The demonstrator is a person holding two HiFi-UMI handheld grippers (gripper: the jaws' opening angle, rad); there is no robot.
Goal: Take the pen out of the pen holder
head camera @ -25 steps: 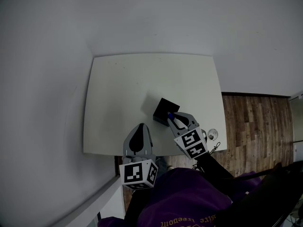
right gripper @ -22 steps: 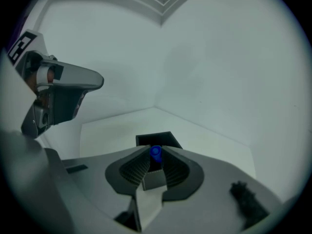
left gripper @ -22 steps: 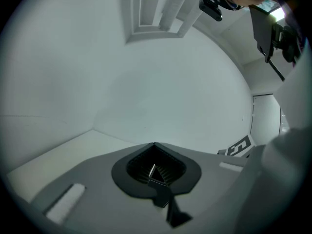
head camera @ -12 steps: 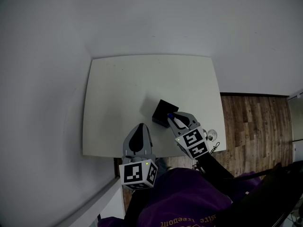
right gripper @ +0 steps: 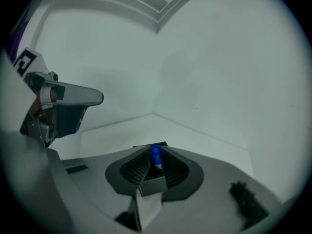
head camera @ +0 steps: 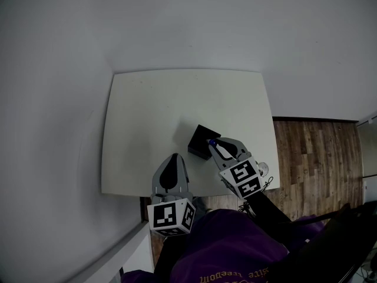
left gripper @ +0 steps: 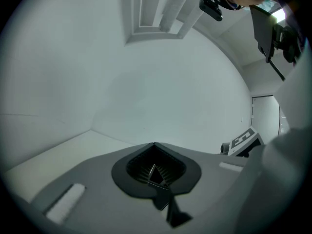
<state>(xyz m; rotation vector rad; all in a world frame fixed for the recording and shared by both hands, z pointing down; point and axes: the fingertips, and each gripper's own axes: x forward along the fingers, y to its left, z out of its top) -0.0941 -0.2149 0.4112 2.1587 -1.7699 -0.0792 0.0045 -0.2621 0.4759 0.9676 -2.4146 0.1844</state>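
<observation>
Pen (right gripper: 155, 155) clamped in right gripper (head camera: 213, 144) jaws, long axis along them, pen holder (head camera: 199, 141) just upper-left on bench (head camera: 147, 111); left gripper (head camera: 172, 161) farther off, jaws together, empty.

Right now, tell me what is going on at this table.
A person holds tongs in each hand over a white table. The right tongs are shut on a blue pen, right at the black holder; whether the pen is clear of it cannot be told. The left tongs are shut and empty, near the table's front edge.
</observation>
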